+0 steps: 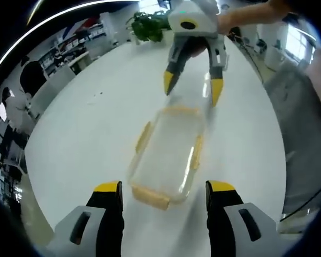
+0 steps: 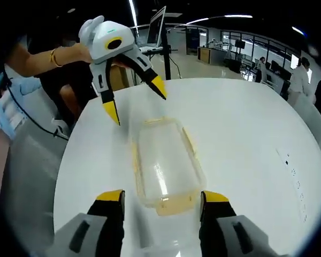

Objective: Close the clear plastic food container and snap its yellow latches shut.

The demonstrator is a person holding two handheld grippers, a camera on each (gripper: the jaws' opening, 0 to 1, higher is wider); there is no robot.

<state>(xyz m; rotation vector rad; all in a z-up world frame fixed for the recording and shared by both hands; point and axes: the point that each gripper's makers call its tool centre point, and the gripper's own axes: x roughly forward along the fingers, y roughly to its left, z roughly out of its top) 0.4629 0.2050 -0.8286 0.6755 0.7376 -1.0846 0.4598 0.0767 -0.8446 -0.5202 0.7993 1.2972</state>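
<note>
Two grippers face each other over the round white table (image 1: 96, 128), one at each short end of the clear rectangular plastic food container (image 1: 168, 155), which lies flat between them. We read that placement as deliberate: each end latch gets its own tool. Our left gripper (image 1: 164, 187) stands with its jaws spread wide at the near yellow end latch (image 1: 150, 197), touching nothing. Our right gripper (image 2: 161, 198) is likewise spread wide and empty, just short of its end of the box. The long-side yellow latch (image 1: 143, 136) looks flared outward, so we judge the latches not yet snapped.
</note>
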